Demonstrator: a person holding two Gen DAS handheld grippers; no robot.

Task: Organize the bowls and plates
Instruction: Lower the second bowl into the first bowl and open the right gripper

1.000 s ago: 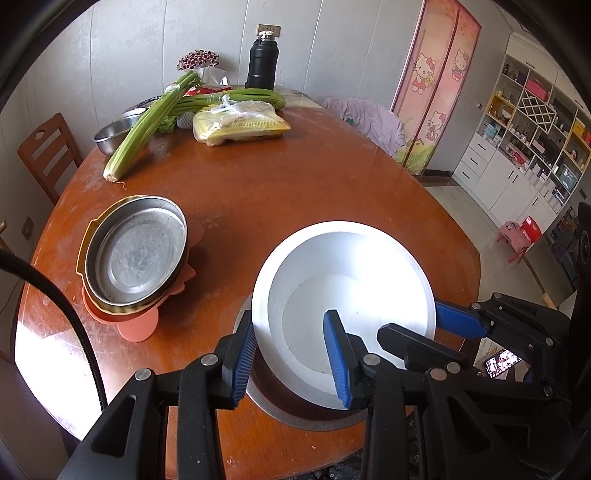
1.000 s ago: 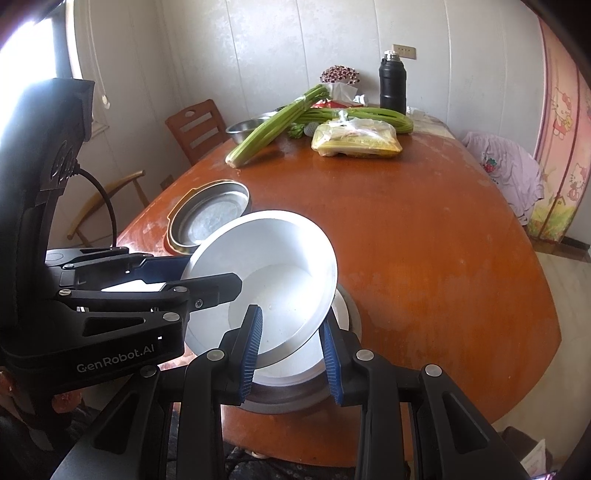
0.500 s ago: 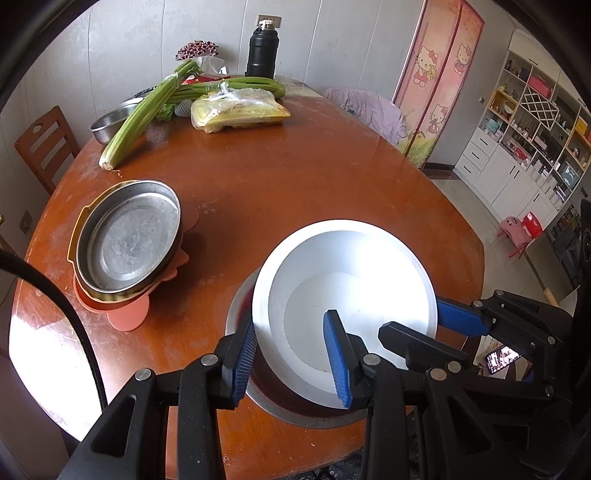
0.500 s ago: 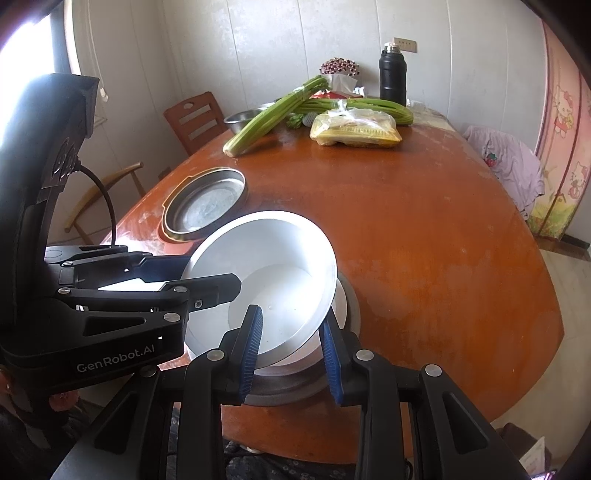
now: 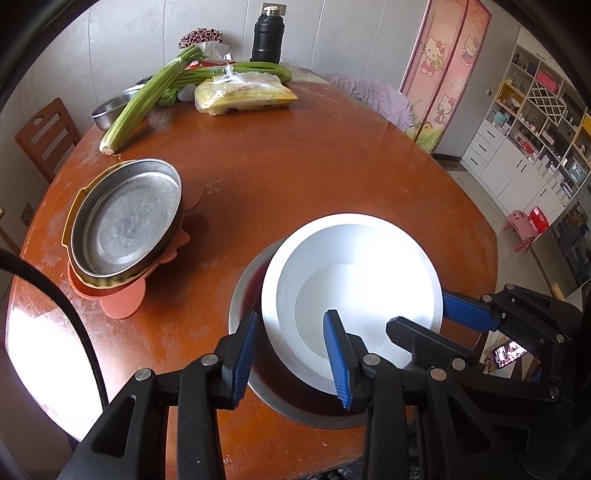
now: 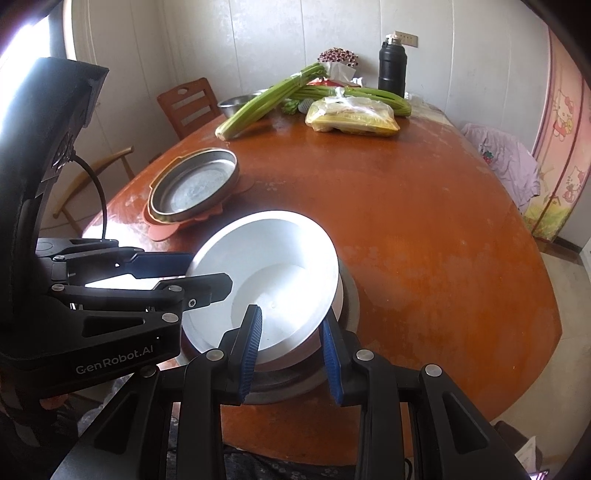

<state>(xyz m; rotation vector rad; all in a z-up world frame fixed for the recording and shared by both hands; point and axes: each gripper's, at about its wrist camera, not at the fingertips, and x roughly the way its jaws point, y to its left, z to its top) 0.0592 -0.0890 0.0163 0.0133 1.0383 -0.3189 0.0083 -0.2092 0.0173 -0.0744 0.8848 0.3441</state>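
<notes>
Two hand-held grippers clamp opposite edges of a white bowl [image 5: 354,280] above a wide steel plate [image 5: 247,295] near the front edge of a round brown table [image 5: 332,166]. The left gripper [image 5: 291,354] pinches the near rim, one pad inside the bowl, one outside; the right gripper [image 6: 291,339] grips the rim likewise. To the left sits a metal pan [image 5: 125,221] stacked on yellow and orange plates [image 5: 122,302]. Celery [image 5: 147,96] and a black flask [image 5: 266,35] stand at the far side.
</notes>
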